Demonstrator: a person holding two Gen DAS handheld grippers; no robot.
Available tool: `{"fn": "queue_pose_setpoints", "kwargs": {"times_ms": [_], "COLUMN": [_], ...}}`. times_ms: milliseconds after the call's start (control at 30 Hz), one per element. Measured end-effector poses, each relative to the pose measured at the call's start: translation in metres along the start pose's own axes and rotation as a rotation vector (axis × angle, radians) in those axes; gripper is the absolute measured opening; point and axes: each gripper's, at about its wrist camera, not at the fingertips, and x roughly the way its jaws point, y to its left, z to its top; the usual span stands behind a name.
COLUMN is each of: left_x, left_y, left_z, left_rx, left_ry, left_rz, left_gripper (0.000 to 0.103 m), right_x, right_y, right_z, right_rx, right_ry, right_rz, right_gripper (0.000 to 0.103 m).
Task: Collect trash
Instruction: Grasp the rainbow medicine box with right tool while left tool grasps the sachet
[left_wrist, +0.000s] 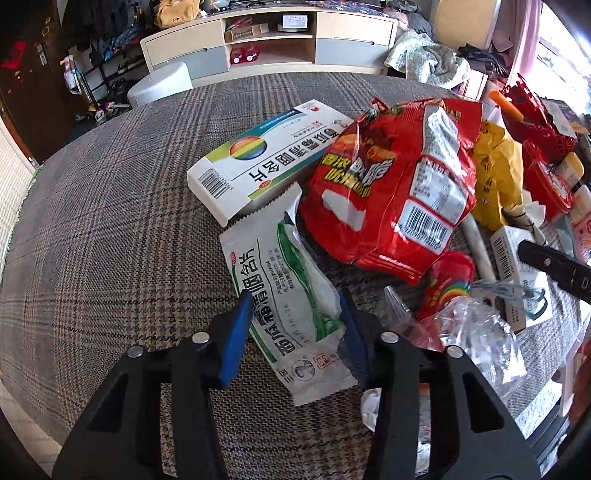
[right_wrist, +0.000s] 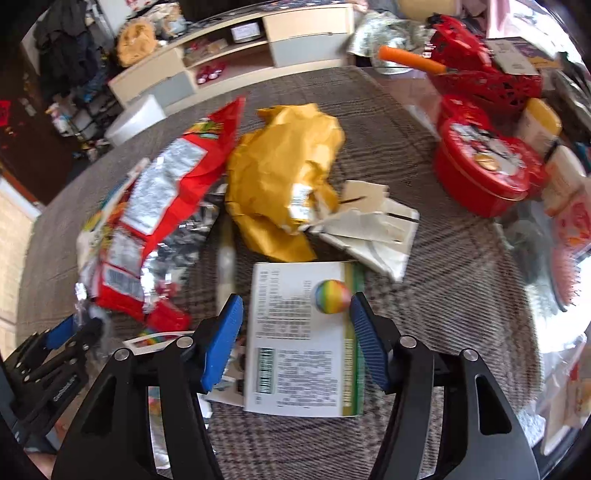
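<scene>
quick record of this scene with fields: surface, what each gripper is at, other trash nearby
surface: plaid cloth
left gripper: astride a white and green sachet, pads at its edges
right gripper: astride a white box, left pad just clear of it
other trash: red snack bag, crumpled yellow bag, clear plastic wrap
not trash, likely: red round tin

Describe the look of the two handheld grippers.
Both match: the left gripper and right gripper have a black angular plastic frame with triangular cut-outs, round silver pivot pins, and two bright blue ribbed finger pads. No cables or sleeves show.
</scene>
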Motion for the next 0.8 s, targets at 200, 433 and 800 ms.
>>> {"fn": "queue_pose_setpoints", "kwargs": {"times_ms": [200, 433, 800], "left_x": [0.0, 0.006, 0.013], "left_y": [0.001, 0.001, 0.002], "left_z": [0.0, -0.001, 0.0], "left_rx": [0.002, 0.016, 0.024], "left_ry": [-0.001, 0.005, 0.009], "left_rz": [-0.009, -0.019, -0.028], "left_gripper": [0.042, 0.041, 0.035], "right_x": [0.01, 0.017, 0.031], "right_y": [-0.007, 0.005, 0.014], "right_z": [-0.002, -0.001, -0.002], "right_rx": [0.029, 0.006, -0.035], "right_ry": [0.027, 0.023, 0.045], "right_rz": [0.02, 0.007, 0.004], "right_gripper": [0.063, 0.069, 0.076]}}
